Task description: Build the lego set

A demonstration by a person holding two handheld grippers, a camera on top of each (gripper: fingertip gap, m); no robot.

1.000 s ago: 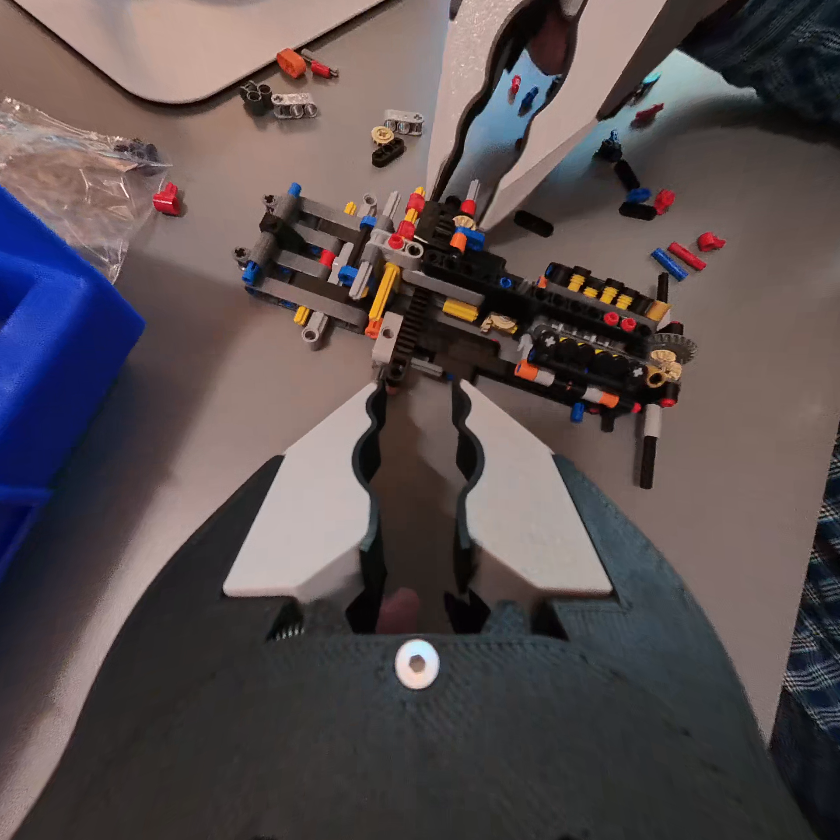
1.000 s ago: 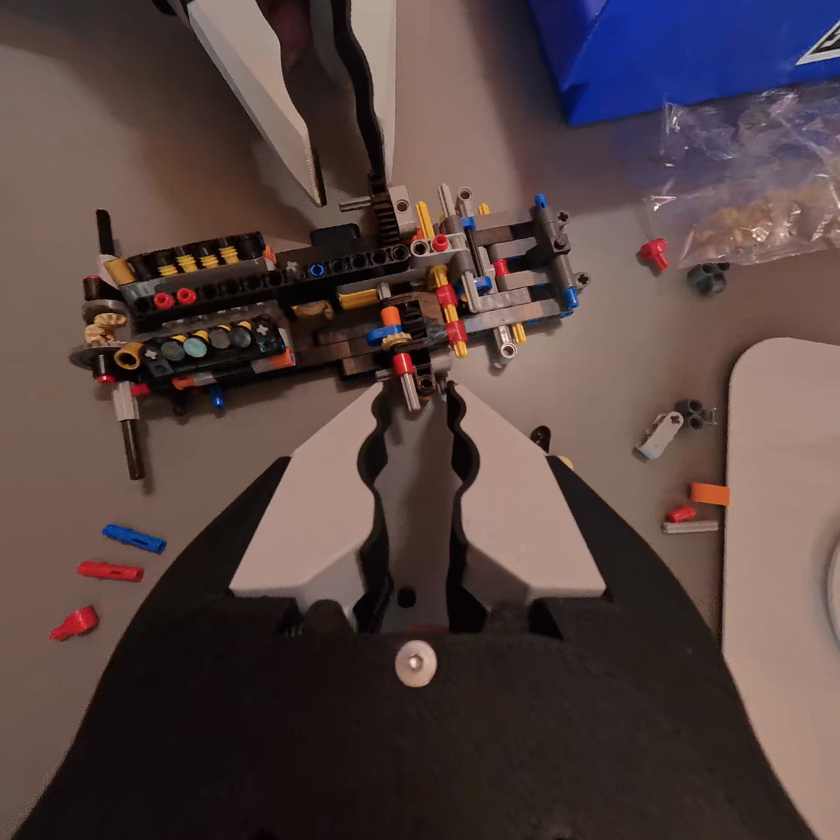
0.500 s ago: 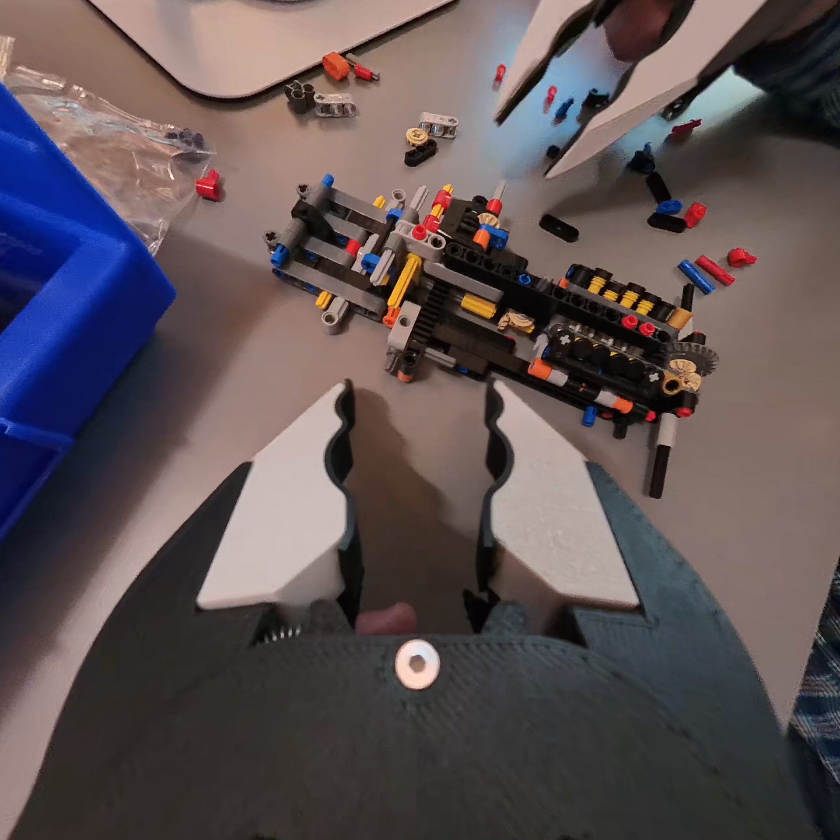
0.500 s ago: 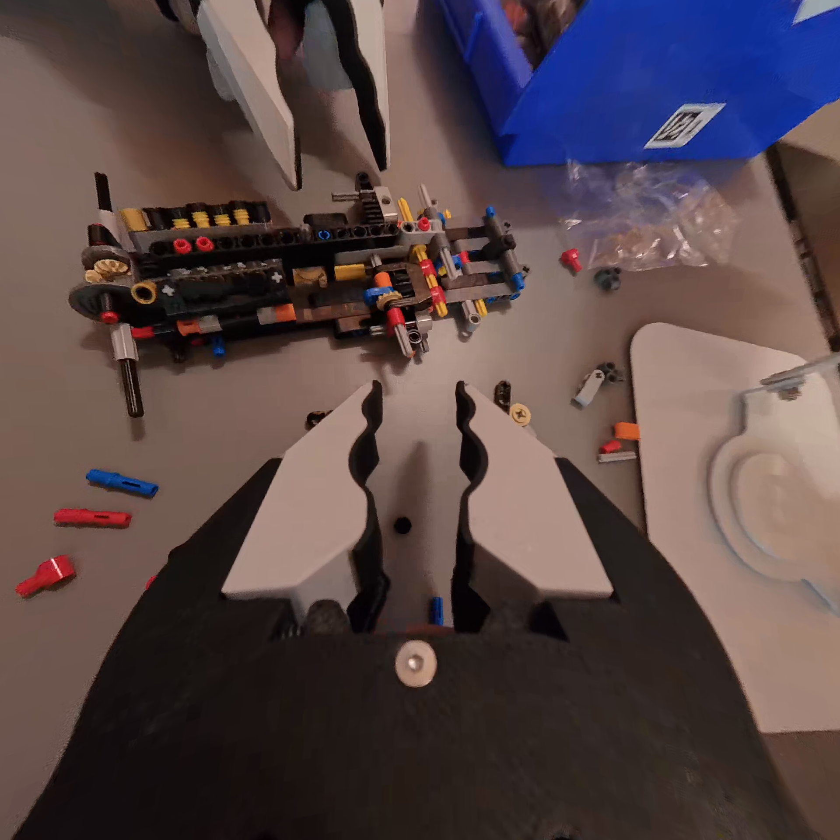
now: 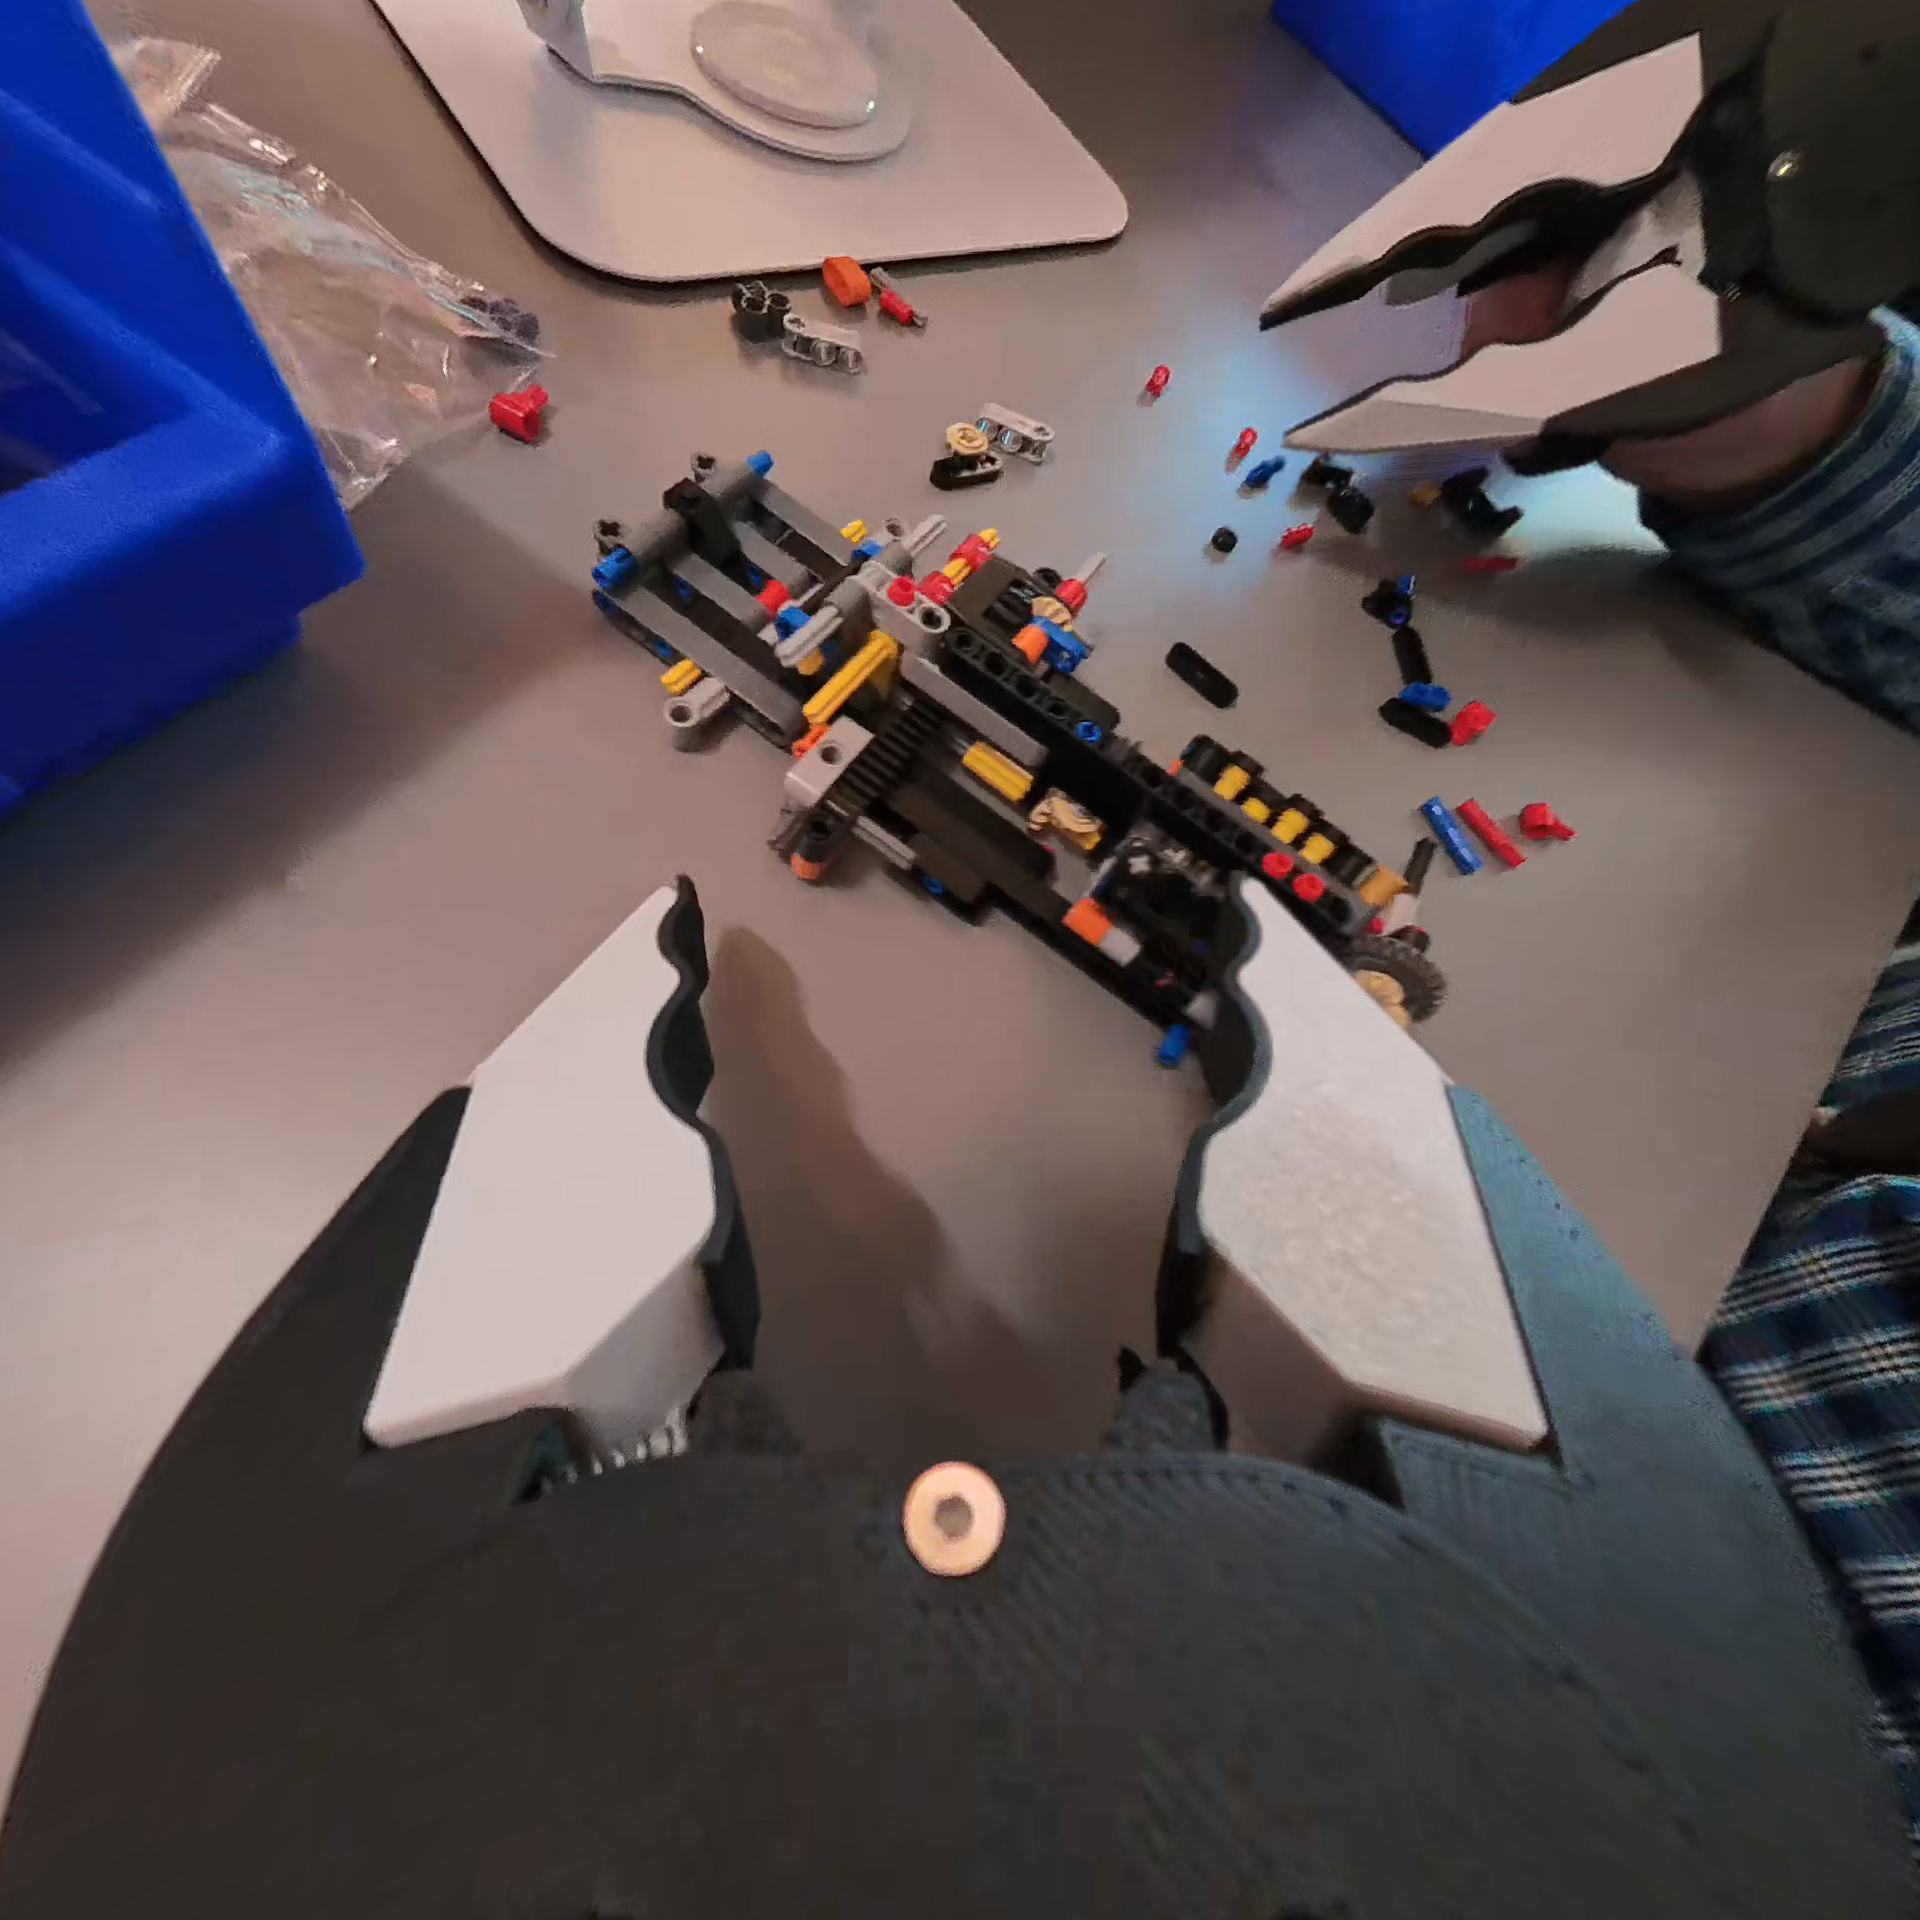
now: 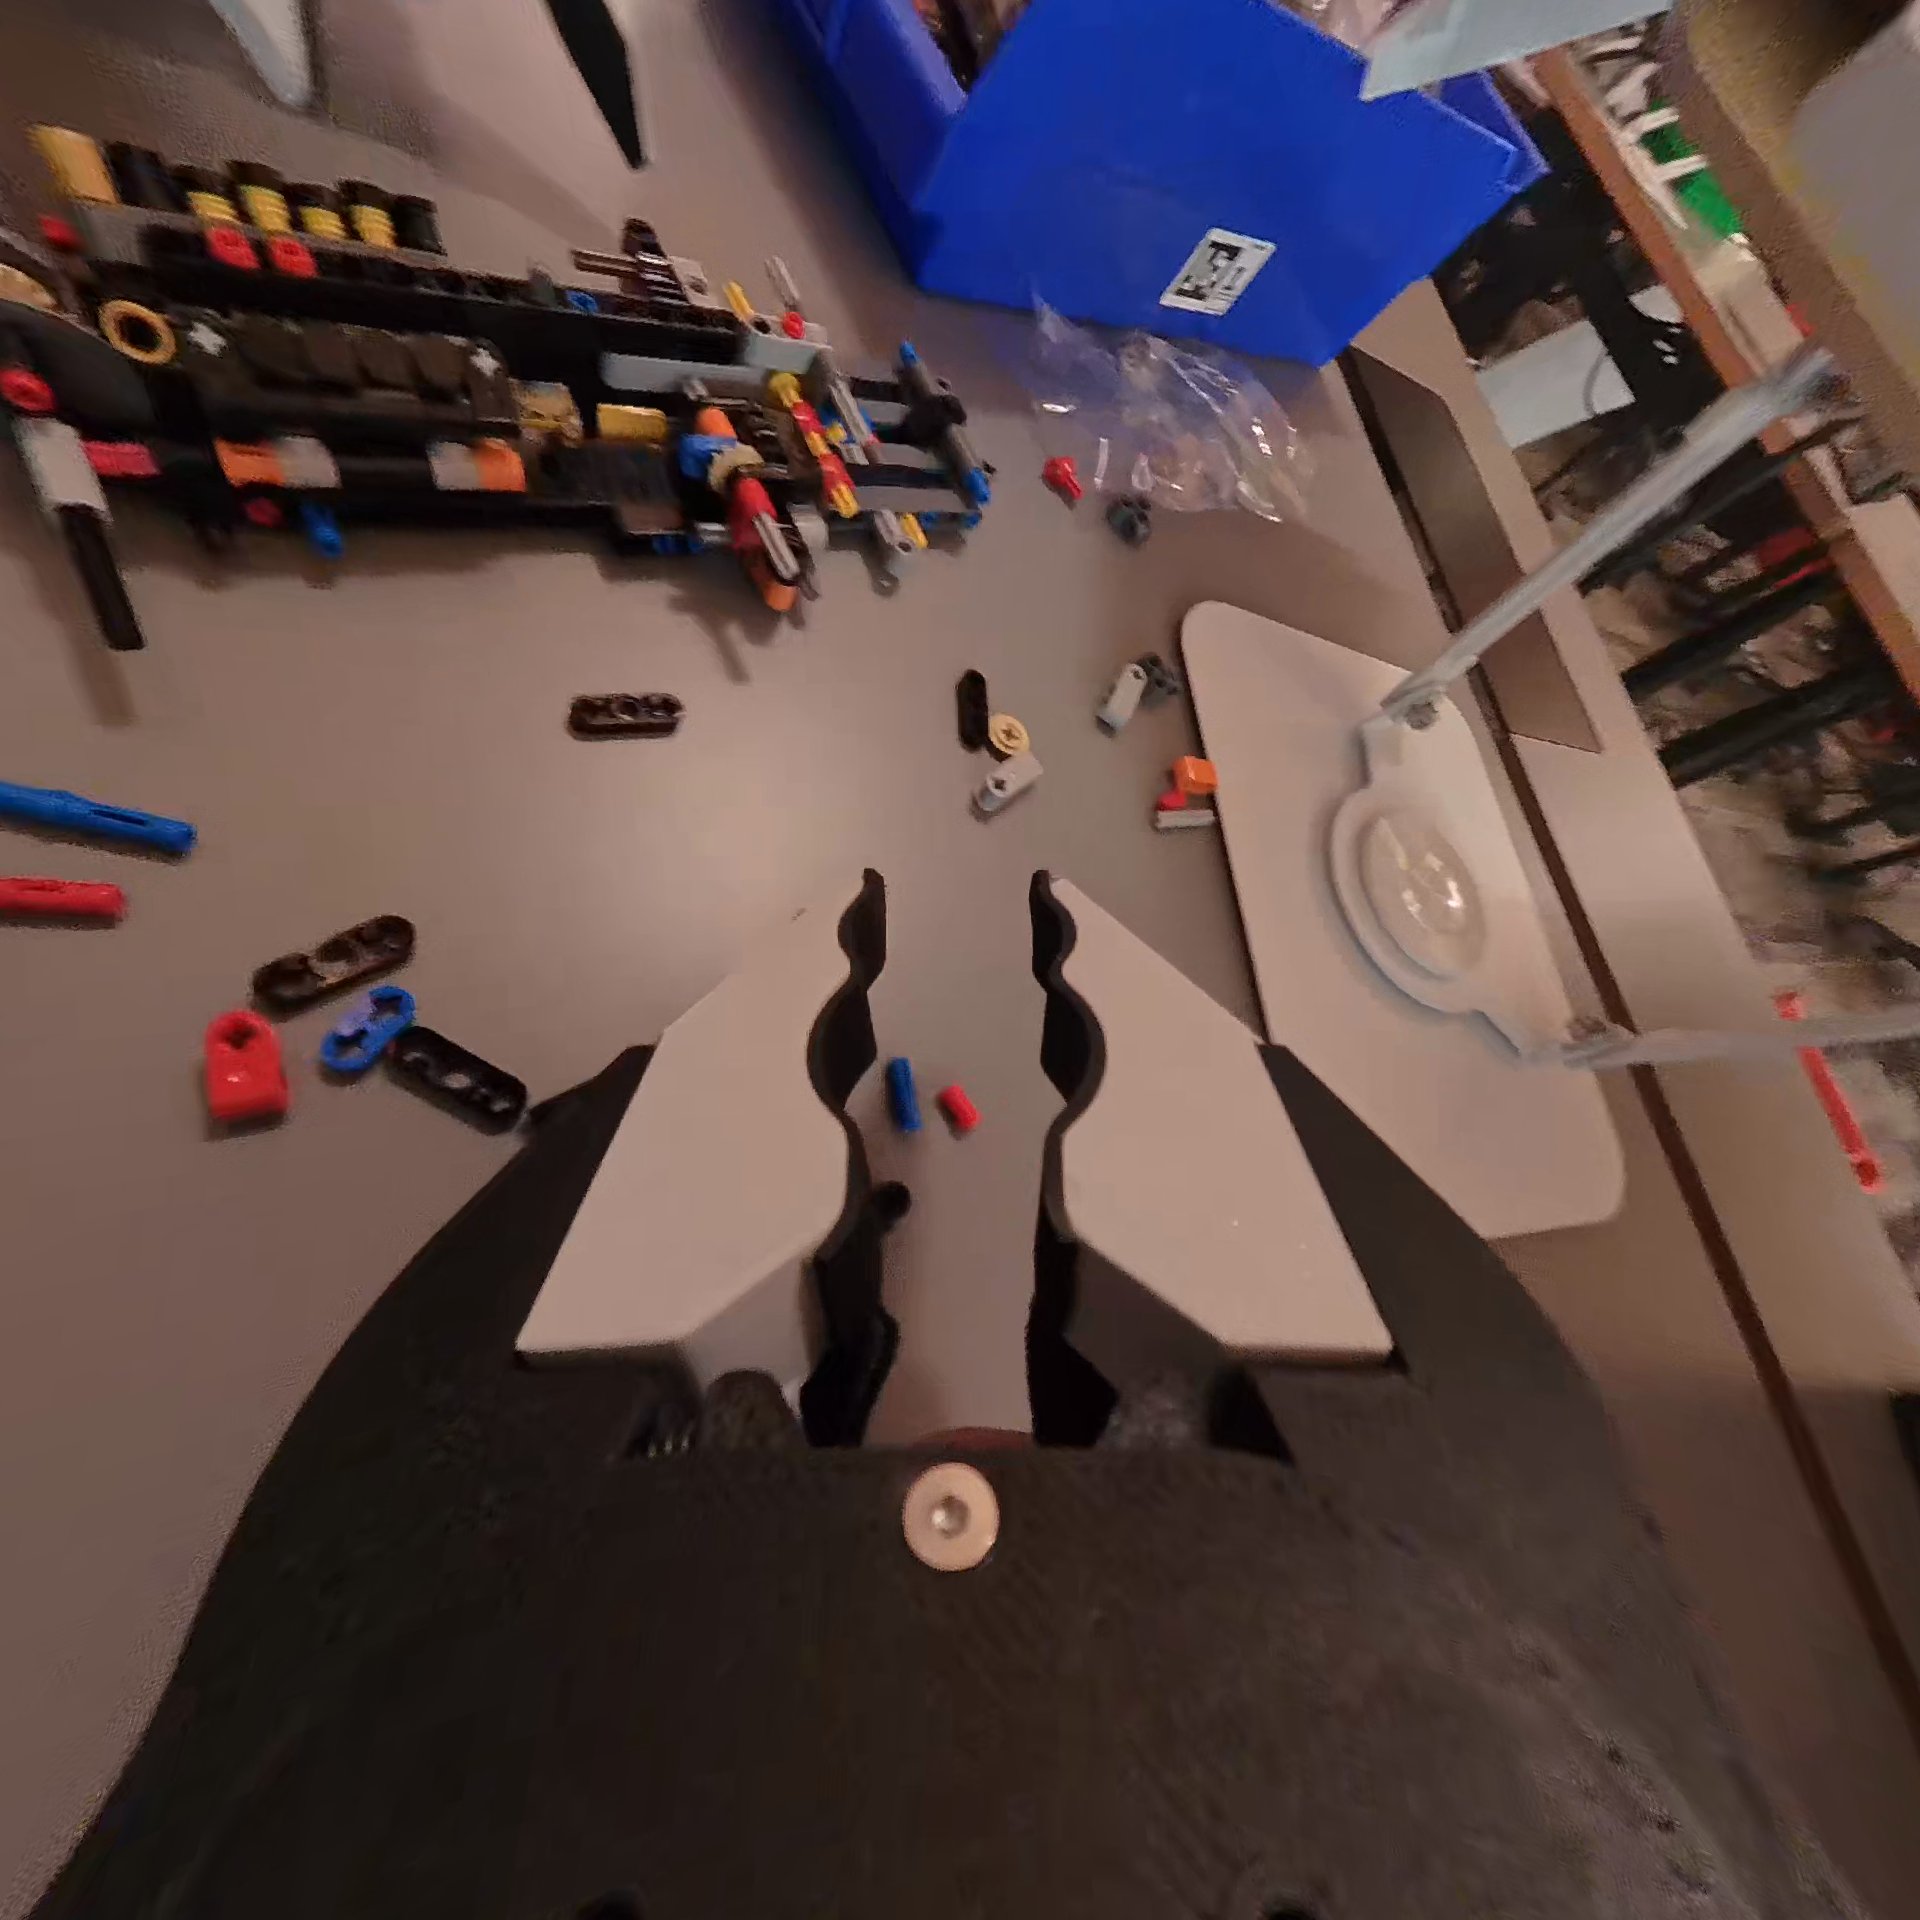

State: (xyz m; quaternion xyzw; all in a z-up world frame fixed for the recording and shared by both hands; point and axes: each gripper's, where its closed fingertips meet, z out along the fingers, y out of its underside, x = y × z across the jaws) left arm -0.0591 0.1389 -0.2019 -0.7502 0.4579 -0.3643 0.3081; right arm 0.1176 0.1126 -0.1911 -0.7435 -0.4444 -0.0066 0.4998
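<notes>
A long, partly built lego assembly (image 5: 966, 717) of black, grey, yellow and red parts lies on the grey table; it also shows in the right wrist view (image 6: 499, 416). My left gripper (image 5: 961, 904) is wide open and empty just in front of it. Its right finger (image 5: 1340, 1153) overlaps the assembly's near end in the view. My right gripper (image 6: 956, 883) is open and empty above loose parts, with a small blue pin (image 6: 902, 1093) and a red pin (image 6: 958, 1105) seen between its fingers. It also shows at the far right of the left wrist view (image 5: 1283, 369).
Loose pins and beams (image 5: 1423, 686) lie scattered around the assembly. A blue bin (image 6: 1184, 177) and a clear plastic bag (image 6: 1164, 426) stand beyond it. A grey base plate with a lens stand (image 6: 1403, 914) lies at the right. The table edge (image 6: 1683, 1143) runs behind it. There is about 20 cm between the tips of the two grippers.
Both grippers have pulled back from the assembly. The left one has opened wider. The right one has moved away to the right, over the loose parts.
</notes>
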